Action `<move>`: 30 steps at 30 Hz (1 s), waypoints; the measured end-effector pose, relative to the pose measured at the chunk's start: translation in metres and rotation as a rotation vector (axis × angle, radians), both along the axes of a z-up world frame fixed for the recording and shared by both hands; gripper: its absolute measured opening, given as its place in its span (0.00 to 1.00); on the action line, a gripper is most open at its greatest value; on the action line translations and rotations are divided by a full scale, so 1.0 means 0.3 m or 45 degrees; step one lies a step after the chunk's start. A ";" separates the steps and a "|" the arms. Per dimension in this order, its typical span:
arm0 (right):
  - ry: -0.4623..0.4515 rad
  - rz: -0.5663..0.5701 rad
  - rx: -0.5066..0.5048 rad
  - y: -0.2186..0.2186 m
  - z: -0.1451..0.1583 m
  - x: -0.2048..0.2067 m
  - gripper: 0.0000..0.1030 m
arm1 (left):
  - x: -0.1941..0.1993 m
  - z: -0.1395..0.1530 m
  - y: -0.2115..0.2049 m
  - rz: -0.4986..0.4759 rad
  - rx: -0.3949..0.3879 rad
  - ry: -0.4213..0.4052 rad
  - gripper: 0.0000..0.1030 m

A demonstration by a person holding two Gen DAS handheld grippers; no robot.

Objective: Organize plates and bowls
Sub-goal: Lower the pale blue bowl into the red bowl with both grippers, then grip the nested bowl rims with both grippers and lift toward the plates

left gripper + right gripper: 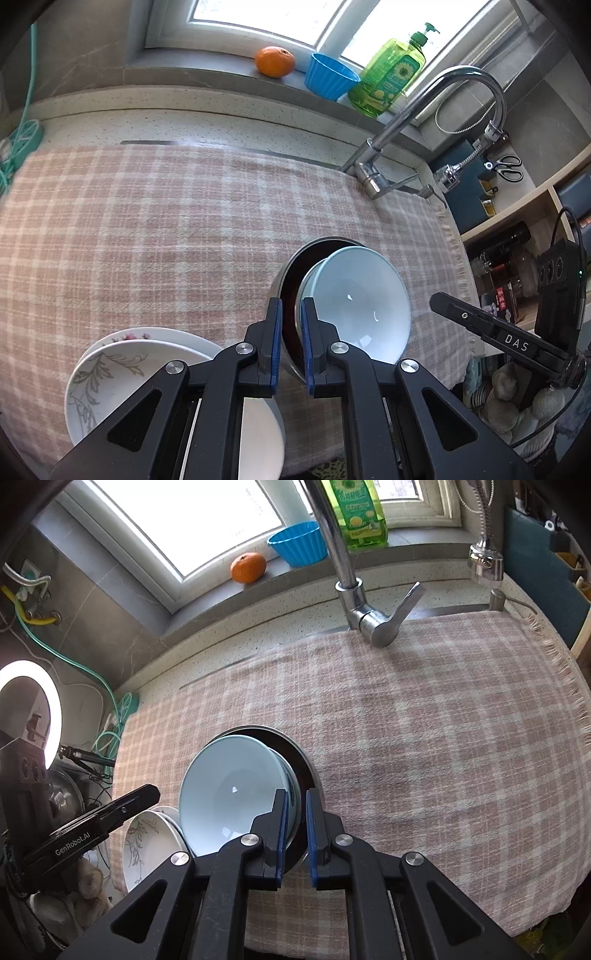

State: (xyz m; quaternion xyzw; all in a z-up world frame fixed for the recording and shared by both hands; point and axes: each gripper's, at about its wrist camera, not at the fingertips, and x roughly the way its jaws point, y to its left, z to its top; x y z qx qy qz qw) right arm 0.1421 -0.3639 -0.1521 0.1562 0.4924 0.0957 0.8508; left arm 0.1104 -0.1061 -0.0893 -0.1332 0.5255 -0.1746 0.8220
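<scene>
On the steel bowl's [291, 295] rim, both grippers [291, 314] apparently clamped

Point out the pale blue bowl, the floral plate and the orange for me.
pale blue bowl [362, 295]: left wrist view, inside bottom.
floral plate [110, 373]: left wrist view, patterned face.
orange [248, 567]: right wrist view, middle of its skin.

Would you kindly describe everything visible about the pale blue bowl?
The pale blue bowl is glossy, ceramic-looking, plain inside and empty, with window glints on its glaze. It sits tilted inside a larger dark-lined metal bowl on the checked cloth, nested on what looks like another bowl beneath. Floral plates lie beside it. Whether either gripper touches it cannot be told.
</scene>
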 end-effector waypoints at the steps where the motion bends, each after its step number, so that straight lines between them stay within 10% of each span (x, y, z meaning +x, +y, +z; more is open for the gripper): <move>1: -0.017 -0.009 -0.004 -0.009 0.001 -0.012 0.09 | -0.010 -0.002 0.010 0.016 0.011 -0.005 0.09; 30: -0.039 0.061 0.066 -0.030 -0.138 -0.001 0.09 | -0.018 -0.086 -0.020 0.124 0.013 0.046 0.09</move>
